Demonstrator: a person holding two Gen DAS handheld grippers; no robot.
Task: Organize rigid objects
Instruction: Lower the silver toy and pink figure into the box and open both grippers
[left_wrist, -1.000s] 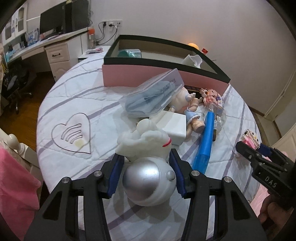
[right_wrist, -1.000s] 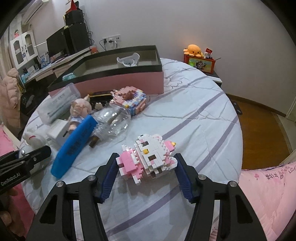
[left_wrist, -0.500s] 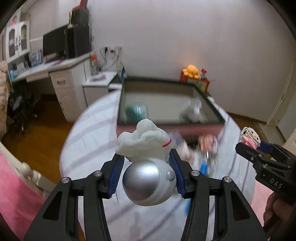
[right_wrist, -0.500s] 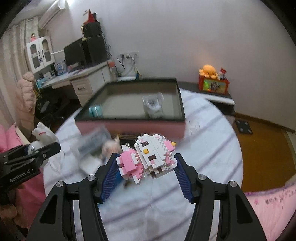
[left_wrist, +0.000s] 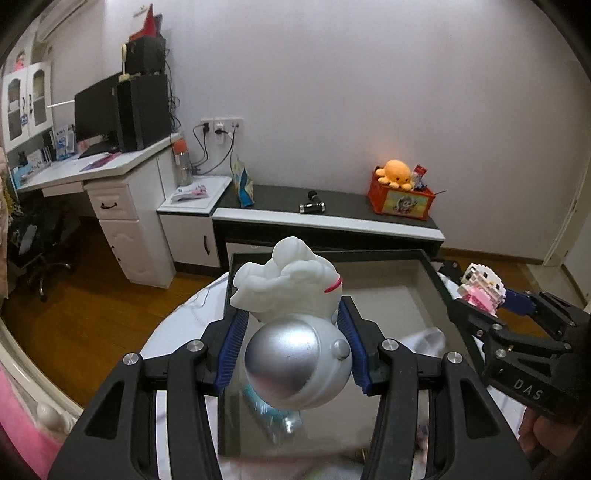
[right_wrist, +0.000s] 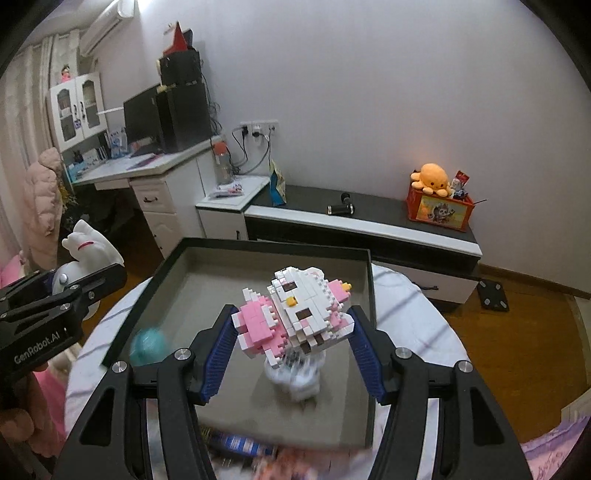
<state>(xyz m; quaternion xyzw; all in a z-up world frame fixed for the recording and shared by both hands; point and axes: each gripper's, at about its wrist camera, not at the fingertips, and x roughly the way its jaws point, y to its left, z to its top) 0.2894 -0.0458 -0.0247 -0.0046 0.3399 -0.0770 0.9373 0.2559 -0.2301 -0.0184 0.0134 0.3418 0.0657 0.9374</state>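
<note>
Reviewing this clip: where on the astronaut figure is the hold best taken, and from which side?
On the round silver helmet, from behind the head, one pad on each flank, as the left gripper has it now. The helmet's curved sides fit between the fingers, while the white body above is lumpy and uneven.

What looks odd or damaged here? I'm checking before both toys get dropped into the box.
Nothing stands out. The astronaut figure and the block cat look intact, each clamped above the open box; things inside are too blurred to judge.
</note>
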